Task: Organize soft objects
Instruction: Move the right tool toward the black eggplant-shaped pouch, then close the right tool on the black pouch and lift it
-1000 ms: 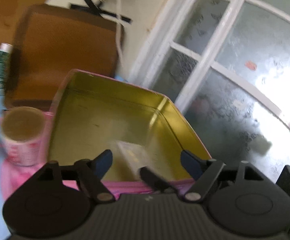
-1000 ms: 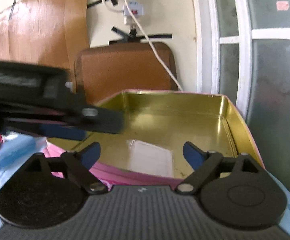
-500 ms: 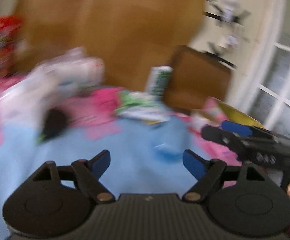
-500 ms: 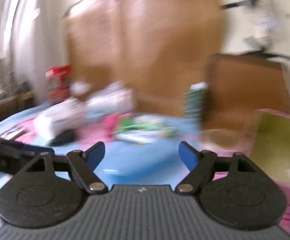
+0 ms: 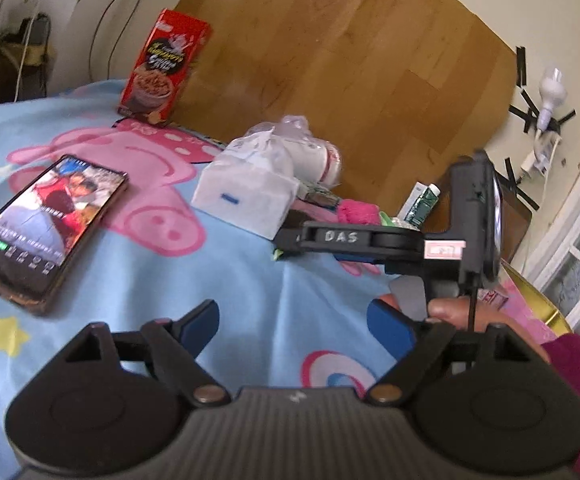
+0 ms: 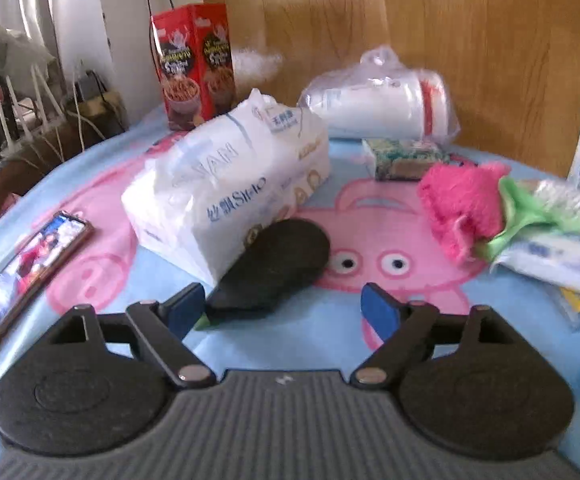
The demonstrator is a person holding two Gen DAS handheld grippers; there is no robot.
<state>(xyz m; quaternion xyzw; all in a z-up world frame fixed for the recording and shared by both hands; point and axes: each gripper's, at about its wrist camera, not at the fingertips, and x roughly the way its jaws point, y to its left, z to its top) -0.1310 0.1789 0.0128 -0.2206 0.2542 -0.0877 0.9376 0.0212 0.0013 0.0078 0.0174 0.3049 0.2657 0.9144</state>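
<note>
My left gripper point(image 5: 298, 324) hovers over the blue cartoon blanket point(image 5: 249, 280), its jaws opening with nothing between them. To its right a hand point(image 5: 450, 312) holds my right gripper point(image 5: 290, 240), seen side-on. In the right wrist view the right gripper point(image 6: 281, 308) is also opening and empty, just short of a black oval pad point(image 6: 277, 264). That pad leans against a white tissue pack point(image 6: 225, 188) point(image 5: 245, 192). A fluffy pink cloth point(image 6: 462, 204), a green cloth point(image 6: 522, 212) and a white wipes pack point(image 6: 558, 256) lie to the right.
A phone point(image 5: 41, 228) point(image 6: 29, 268) lies lit on the blanket at the left. A red cereal box point(image 6: 193, 64), a bag of paper cups point(image 6: 386, 108) and a small green packet point(image 6: 406, 156) stand by the wooden headboard point(image 5: 350, 60). The gold tin's rim point(image 5: 538, 300) shows far right.
Both grippers have swung left, away from the gold tin with the clear packet inside, and now face the blanket with the soft things. Both stay empty.
</note>
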